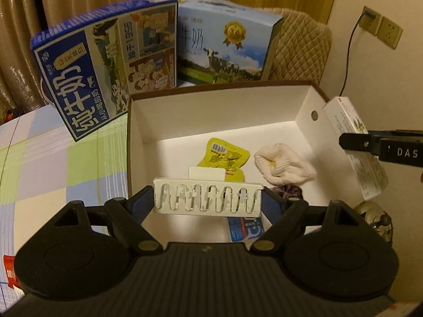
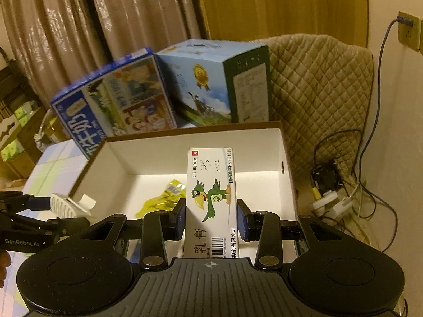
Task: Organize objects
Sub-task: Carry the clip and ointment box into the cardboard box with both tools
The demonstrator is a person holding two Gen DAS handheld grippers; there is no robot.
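Note:
My left gripper [image 1: 208,202] is shut on a white slotted plastic rack [image 1: 207,200], held over the near edge of an open white-lined box [image 1: 219,111]. In the box lie a yellow foil packet [image 1: 224,158], a crumpled white cloth [image 1: 283,166], a dark scrunchie [image 1: 288,192] and a blue-and-white pack [image 1: 246,228]. My right gripper [image 2: 210,219] is shut on a white ointment carton with a green parrot [image 2: 211,200], above the box's [image 2: 158,158] near right side. That carton [image 1: 354,148] also shows at the right of the left wrist view. The rack [image 2: 67,206] shows at the left of the right wrist view.
Two milk cartons stand behind the box, a dark blue one [image 1: 105,66] leaning and a light blue one [image 1: 224,45]. A quilted chair back [image 2: 322,100], wall sockets [image 1: 380,26] and floor cables [image 2: 343,185] lie to the right. A checked cloth [image 1: 53,163] covers the table.

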